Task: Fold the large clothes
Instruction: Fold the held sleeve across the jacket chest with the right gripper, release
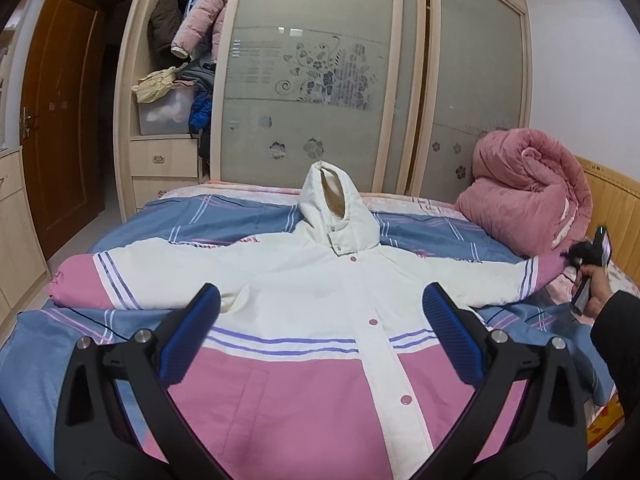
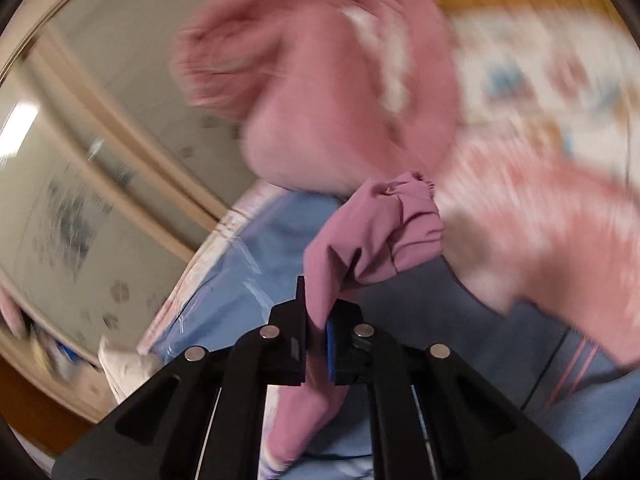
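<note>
Right claw (image 2: 318, 320) pinches the jacket's pink cuff (image 2: 384, 232), clear only there; left claw (image 1: 320, 312) hovers spread.

I see jacket (image 1: 320, 280): matt quilted cloth, glossy snaps. Bedsheet (image 1: 248, 220): smooth woven cloth. Left gripper (image 1: 320, 320): matt black plastic, ribbed blue pads. Wardrobe doors (image 1: 308, 80): frosted glass.

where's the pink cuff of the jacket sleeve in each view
Left wrist view: the pink cuff is far right at mid-height, at the end of the outstretched sleeve, meeting the right gripper.
Right wrist view: the cuff is just right of centre, bunched, with its fabric pinched in the shut jaws.
Shared landmark: the rolled pink quilt behind the cuff.
</note>
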### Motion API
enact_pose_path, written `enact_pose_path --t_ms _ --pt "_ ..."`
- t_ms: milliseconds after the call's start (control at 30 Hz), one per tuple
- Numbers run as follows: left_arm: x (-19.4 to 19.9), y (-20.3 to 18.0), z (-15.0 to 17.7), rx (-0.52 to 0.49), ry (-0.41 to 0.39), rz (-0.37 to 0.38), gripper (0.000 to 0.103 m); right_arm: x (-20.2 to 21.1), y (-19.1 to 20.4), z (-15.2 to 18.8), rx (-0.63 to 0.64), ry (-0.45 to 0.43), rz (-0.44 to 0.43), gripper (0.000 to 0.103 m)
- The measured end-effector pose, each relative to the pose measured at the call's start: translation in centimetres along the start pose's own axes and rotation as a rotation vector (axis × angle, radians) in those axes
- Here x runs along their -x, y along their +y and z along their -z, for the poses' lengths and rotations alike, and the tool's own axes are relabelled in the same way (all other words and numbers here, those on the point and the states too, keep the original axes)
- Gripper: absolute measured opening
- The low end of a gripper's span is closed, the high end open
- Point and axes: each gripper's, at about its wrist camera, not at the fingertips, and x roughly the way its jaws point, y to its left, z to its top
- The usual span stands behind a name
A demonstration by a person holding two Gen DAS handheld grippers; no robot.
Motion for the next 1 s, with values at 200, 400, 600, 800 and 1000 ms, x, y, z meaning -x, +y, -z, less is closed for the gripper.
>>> enact_pose_path --t_ms 200,400,600,800,1000 --pt "1.1 1.8 -0.7 0.038 -0.025 -0.017 0.101 4.2 17.4 4.3 0.476 -0.148 -0.039 0.007" --pt "2.0 3.2 -1.3 0.061 -0.044 -0.038 0.101 3.4 31.6 18.4 0.923 -0.109 -0.106 0.007" --pt "2.7 4.6 -1.7 0.080 -0.052 -0.070 0.101 -2.1 34.9 31.9 1.066 0.089 -0.119 0.019" --pt "2.9 5.4 -1.7 0.070 -0.032 -0.094 0.101 -5.7 33.7 39.3 1.109 0.270 -0.066 0.093" --pt "3.2 5.7 -1.9 0.092 -0.010 -0.112 0.101 4.2 33.0 36.6 1.012 0.207 -0.138 0.098"
